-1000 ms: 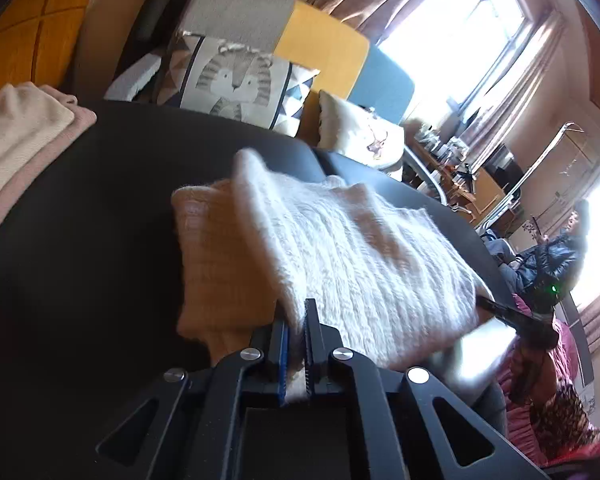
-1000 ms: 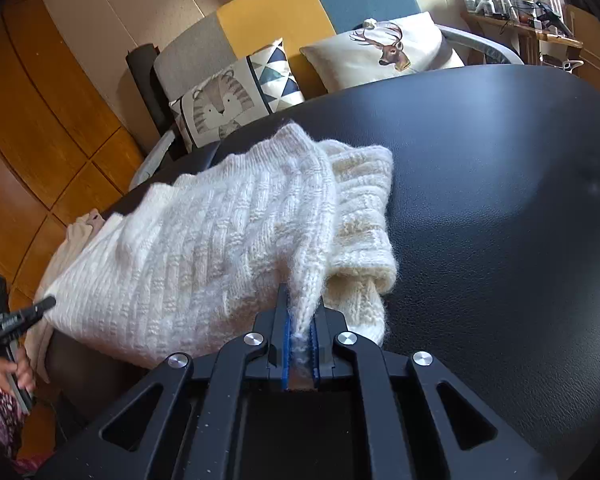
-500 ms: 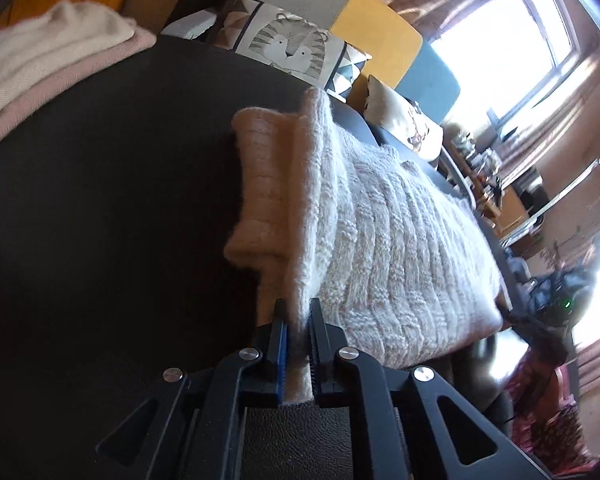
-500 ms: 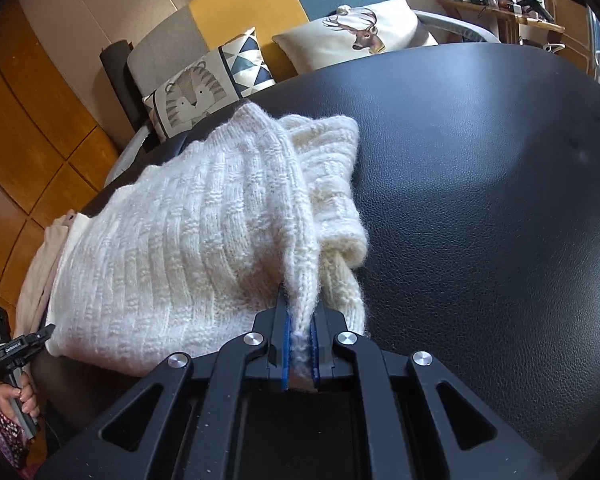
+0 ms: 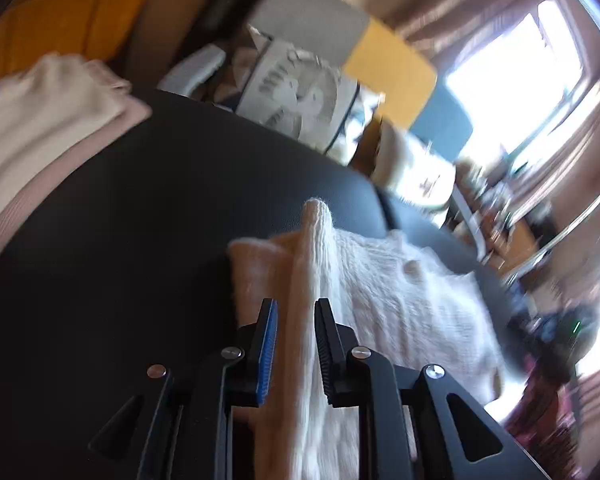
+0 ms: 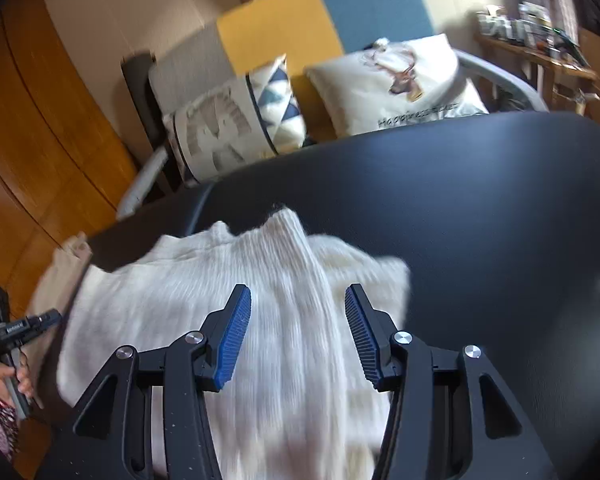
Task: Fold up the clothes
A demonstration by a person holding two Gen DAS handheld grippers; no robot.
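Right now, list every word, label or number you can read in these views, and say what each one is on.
"Happiness…": printed along the lower edge of the deer cushion on the sofa; the letters after it are blurred.
White lettering on the black handheld device at the left edge of the right wrist view: too small to read.
Left wrist view: blurred, no text to read.

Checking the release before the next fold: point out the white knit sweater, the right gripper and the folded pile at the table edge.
white knit sweater [image 6: 284,280]: right wrist view, ribbed upper layer.
right gripper [image 6: 298,300]: right wrist view, between open fingertips.
folded pile [image 5: 40,120]: left wrist view, cream top garment.
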